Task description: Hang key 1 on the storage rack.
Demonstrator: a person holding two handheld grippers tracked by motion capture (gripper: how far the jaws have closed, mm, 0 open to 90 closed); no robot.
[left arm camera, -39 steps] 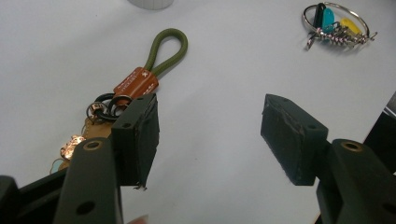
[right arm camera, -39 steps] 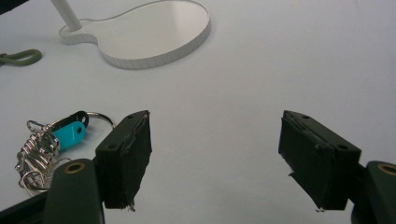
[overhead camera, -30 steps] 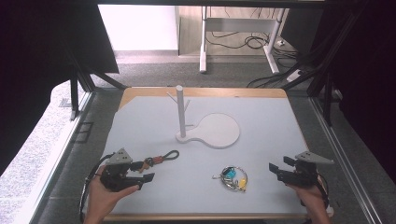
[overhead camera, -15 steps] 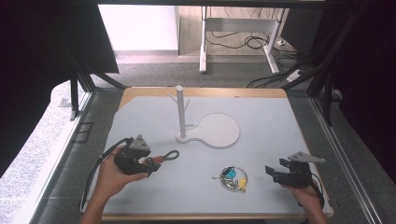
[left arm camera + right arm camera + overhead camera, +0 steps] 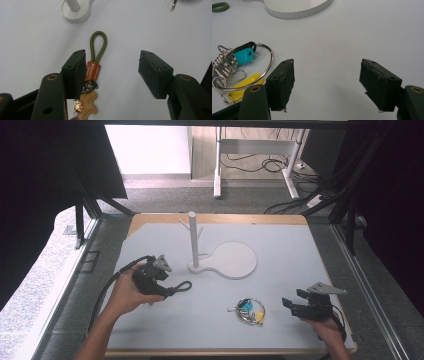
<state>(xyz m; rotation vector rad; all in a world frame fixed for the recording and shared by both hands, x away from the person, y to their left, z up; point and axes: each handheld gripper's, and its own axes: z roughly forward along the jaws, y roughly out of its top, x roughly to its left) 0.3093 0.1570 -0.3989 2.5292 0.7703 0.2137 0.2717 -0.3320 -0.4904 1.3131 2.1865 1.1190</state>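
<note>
From the high view, the left gripper (image 5: 161, 281) sits over the near-left part of the grey table (image 5: 280, 245), with the green loop of a keychain (image 5: 181, 286) poking out just past its tips, while the white peg stand (image 5: 193, 242) rises a short way beyond. The likely job is to lift that keychain and hang its loop on the stand, so the grasp should leave the loop free. In that view the jaw gap is too small to judge with any confidence. The right gripper (image 5: 291, 304) rests near the right edge, just beside a key ring (image 5: 251, 311) with coloured tags, and can stay idle. The left gripper view is far clearer: the jaws have just been closing a little yet stand wide, with the keychain (image 5: 93, 65) between them but hugging the left pad, its brown leather band touching or nearly touching that pad and the right pad well apart from it. Centring the gripper over the band before closing would keep the cord from being nudged sideways; pinching the band or the metal ring below it, not the loop, looks best. The stand's base (image 5: 75, 11) lies straight ahead. In the right gripper view the jaws gape with bare table between them, and the key ring (image 5: 242, 66) lies off to their left, untouched.
</note>
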